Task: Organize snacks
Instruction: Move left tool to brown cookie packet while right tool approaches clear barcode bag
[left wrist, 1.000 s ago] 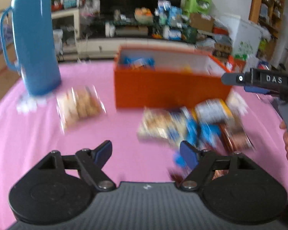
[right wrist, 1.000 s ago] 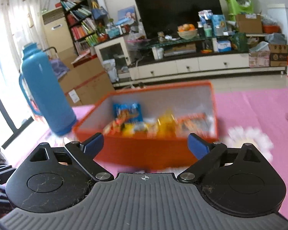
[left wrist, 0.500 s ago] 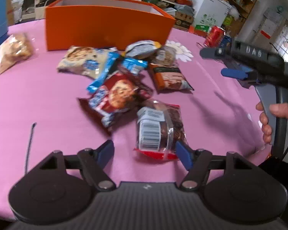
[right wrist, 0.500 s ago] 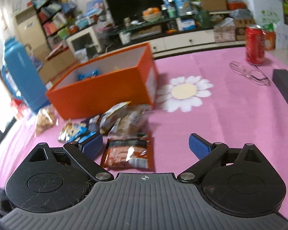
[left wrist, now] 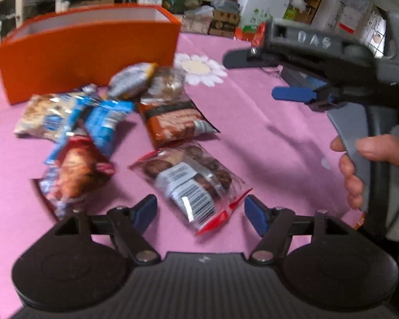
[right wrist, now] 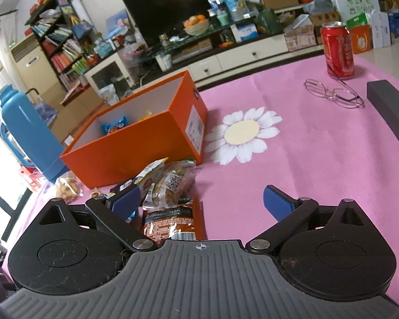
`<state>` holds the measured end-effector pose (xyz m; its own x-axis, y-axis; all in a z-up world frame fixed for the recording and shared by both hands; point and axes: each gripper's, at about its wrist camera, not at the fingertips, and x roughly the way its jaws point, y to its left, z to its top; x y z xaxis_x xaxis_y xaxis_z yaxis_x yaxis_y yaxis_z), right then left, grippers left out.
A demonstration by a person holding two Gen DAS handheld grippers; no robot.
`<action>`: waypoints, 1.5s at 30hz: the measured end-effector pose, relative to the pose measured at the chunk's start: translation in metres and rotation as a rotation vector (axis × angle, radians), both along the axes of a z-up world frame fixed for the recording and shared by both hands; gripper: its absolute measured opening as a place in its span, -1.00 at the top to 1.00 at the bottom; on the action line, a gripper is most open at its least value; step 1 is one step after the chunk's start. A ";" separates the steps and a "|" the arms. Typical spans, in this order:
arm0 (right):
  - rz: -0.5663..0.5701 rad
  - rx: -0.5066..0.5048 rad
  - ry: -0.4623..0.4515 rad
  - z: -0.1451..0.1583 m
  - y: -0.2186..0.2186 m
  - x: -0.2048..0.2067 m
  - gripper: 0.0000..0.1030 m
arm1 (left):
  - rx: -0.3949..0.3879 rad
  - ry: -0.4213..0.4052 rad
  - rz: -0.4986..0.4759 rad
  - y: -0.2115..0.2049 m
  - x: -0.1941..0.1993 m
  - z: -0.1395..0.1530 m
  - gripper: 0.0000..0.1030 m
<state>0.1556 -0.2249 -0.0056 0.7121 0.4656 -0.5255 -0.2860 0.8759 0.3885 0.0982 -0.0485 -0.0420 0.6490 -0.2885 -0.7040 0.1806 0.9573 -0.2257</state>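
Pink tablecloth (right wrist: 292, 159): snack pile (left wrist: 98, 130) beside orange box (right wrist: 135, 143).

Left wrist view: motion blur smears the snack pile (left wrist: 98, 130); printed names on the packets are unreadable. The orange box (left wrist: 87, 53) shows only its outer wall; its contents are hidden. The person's hand (left wrist: 372, 170) is cut off at the right edge.

Right wrist view: the brown packet (right wrist: 173, 223) is partly hidden behind the gripper body. The blue flask (right wrist: 26, 135) is cut off at the left edge. The box label (right wrist: 195, 129) is too small to read. The dark block (right wrist: 391, 111) runs past the right edge.
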 end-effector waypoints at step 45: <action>0.123 -0.151 0.042 -0.016 0.047 0.006 -0.77 | 0.258 0.016 0.334 0.118 -0.012 -0.009 -0.37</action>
<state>0.1615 -0.1778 -0.0217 0.6307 0.4618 -0.6237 -0.3811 0.8844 0.2694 0.0863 0.0699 -0.0510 0.6651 0.1230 -0.7366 -0.1506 0.9882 0.0291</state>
